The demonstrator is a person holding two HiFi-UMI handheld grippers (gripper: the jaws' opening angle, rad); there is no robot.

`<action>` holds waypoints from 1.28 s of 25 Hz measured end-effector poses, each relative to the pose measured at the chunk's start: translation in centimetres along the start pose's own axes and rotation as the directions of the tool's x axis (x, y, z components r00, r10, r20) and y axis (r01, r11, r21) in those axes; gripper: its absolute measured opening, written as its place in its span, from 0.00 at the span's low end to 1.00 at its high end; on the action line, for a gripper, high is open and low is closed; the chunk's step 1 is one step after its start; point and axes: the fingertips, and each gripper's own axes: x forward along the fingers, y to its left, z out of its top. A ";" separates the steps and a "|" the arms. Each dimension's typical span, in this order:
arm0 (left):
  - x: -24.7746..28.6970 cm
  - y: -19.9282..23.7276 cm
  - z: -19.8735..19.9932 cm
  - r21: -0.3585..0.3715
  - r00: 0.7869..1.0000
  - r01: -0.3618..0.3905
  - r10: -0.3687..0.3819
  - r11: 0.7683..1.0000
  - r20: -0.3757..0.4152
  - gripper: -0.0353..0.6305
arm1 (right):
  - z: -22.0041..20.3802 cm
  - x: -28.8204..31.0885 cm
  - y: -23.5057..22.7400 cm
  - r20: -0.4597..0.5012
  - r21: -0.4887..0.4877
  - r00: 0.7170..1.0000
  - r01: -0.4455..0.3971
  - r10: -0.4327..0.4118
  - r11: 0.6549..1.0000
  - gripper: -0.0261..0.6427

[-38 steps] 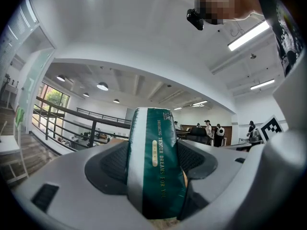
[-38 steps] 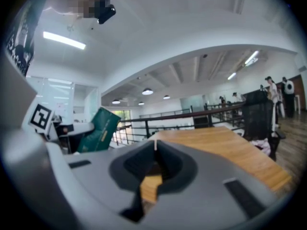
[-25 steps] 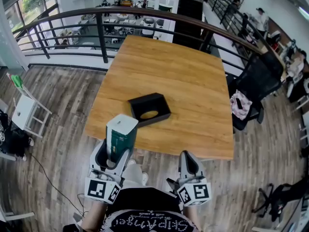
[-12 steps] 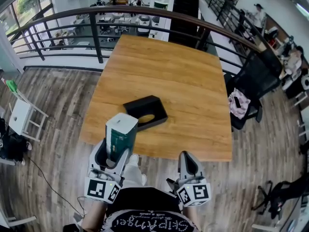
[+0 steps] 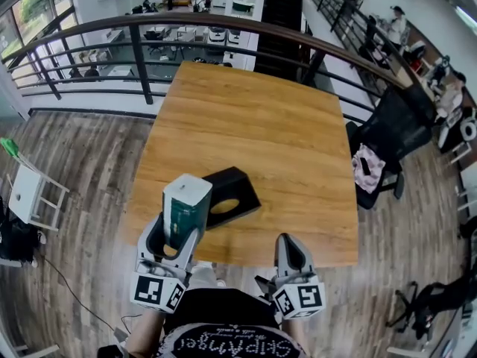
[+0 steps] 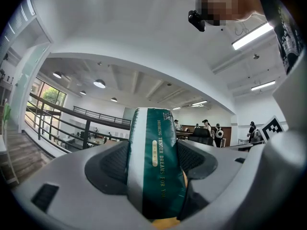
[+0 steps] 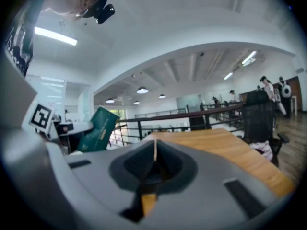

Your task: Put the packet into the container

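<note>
A green and white packet (image 5: 184, 211) stands upright between the jaws of my left gripper (image 5: 171, 239), which is shut on it. The left gripper view shows the same packet (image 6: 155, 169) pinched between the pads, its gold print facing the camera. The black container (image 5: 226, 195) lies on the wooden table (image 5: 283, 140) near its front edge, just right of and beyond the packet, with a round hollow in its top. My right gripper (image 5: 289, 253) hangs in front of the table edge, shut and holding nothing. From the right gripper view the packet (image 7: 98, 130) appears at the left.
A dark metal railing (image 5: 141, 58) runs behind the table. A black office chair (image 5: 391, 136) with a pink cloth on it stands to the right. A small white stand (image 5: 30, 196) is on the wooden floor at the left. People stand far off at the upper right.
The table and container have slid nearer and lower in the head view. Both grippers keep their places in the view, the left still holding the packet.
</note>
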 end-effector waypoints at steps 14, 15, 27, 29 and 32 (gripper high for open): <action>7.4 5.6 0.4 -0.015 0.996 0.091 -0.091 0.996 -0.010 0.56 | 0.5 7.8 0.7 -0.018 0.006 0.997 0.074 -0.074 0.997 0.09; 7.7 5.9 0.3 -0.015 0.995 0.095 -0.096 0.995 -0.013 0.56 | 0.4 8.1 0.8 -0.019 0.008 0.997 0.078 -0.078 0.997 0.09; 8.4 8.1 0.3 -0.032 0.994 0.103 -0.104 0.994 -0.028 0.56 | 0.3 9.8 2.3 -0.052 0.009 0.995 0.083 -0.083 0.996 0.09; 8.3 8.3 0.3 -0.031 0.995 0.095 -0.096 0.995 -0.028 0.56 | 0.4 10.1 2.5 -0.049 0.006 0.996 0.072 -0.072 0.997 0.09; 8.1 8.5 0.1 -0.032 0.997 0.075 -0.076 0.997 -0.033 0.56 | 0.5 10.5 2.4 -0.055 0.004 0.997 0.054 -0.054 0.999 0.09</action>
